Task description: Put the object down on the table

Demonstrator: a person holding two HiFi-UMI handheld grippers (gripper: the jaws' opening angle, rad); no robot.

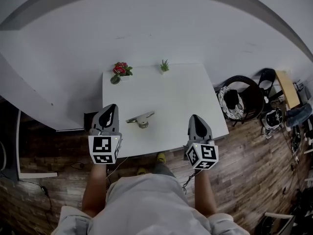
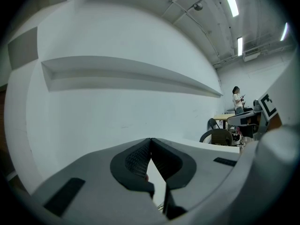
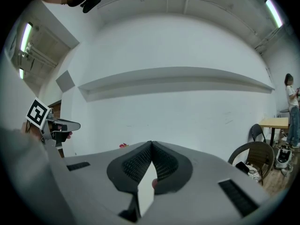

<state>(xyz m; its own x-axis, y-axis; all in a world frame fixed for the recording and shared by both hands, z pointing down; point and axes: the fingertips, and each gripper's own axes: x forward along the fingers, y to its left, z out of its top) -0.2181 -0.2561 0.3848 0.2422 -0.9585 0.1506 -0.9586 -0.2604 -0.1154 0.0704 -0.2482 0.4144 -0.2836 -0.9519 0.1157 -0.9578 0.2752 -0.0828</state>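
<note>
Both our tools are pressed together and empty, the left tool and the right tool. The object lies on the surface, at two o'clock from the left tool. It looks stiff and light, so we would pinch its long bar.

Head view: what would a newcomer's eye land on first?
The black-and-white marker cubes stand out first: the left gripper and the right gripper are held by the near edge of the white table, both with jaws shut and nothing between them. Between the two, a small metal object lies alone on the tabletop. At the far edge stand a red-flowered plant and a small green plant.
</note>
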